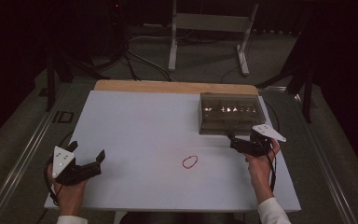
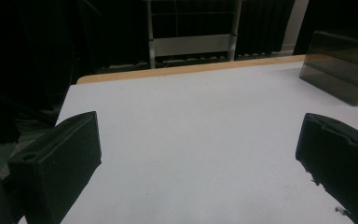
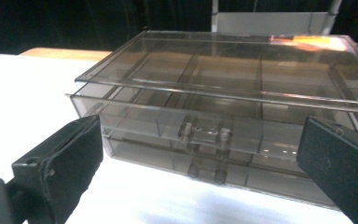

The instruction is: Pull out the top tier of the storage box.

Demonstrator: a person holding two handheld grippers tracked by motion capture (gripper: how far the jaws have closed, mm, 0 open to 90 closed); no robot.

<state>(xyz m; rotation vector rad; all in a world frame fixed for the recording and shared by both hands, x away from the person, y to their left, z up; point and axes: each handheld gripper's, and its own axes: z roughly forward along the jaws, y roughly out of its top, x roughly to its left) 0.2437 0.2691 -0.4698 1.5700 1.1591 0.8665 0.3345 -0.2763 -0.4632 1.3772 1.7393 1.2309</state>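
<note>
- High view: a clear smoky drawer box (image 1: 230, 113) at the far right of the white table (image 1: 135, 121), a red rubber band (image 1: 189, 162) lying loose on the bare top nearer the person, left of the right hand and well apart from the box.
- Same view: right gripper (image 1: 235, 143) held just in front of the box, pointing at its near face, not touching it as far as can be judged; left gripper (image 1: 91, 161) low at the near left corner, jaws spread, holding nothing, well apart from both the band and the box.
- Likely work: opening a drawer and putting the band inside. Judged as barely begun: band untouched on the table, nothing gripped.
- Left gripper view: both black jaws wide apart over plain white tabletop, nothing between them; the box (image 2: 342, 65) far off at upper right, wooden table edge (image 2: 186, 70) beyond.
- Right gripper view: jaws wide apart, framing the front of the box (image 3: 223, 107); upper drawer standing slightly out from the shell, its small clear handle (image 3: 205, 132) centred between the jaws but farther off, not yet clasped; lower drawer handle (image 3: 206, 171) beneath it, that drawer flush. Dividers visible through the lid, compartments seemingly bare.
- Left to do, by this reading: close on the upper handle, pull the drawer out, fetch the band, drop it in, push shut.
- Writing: no brand, label or lettering readable on the box, the grippers or the table; only an orange glare on the lid's far right corner.
</note>
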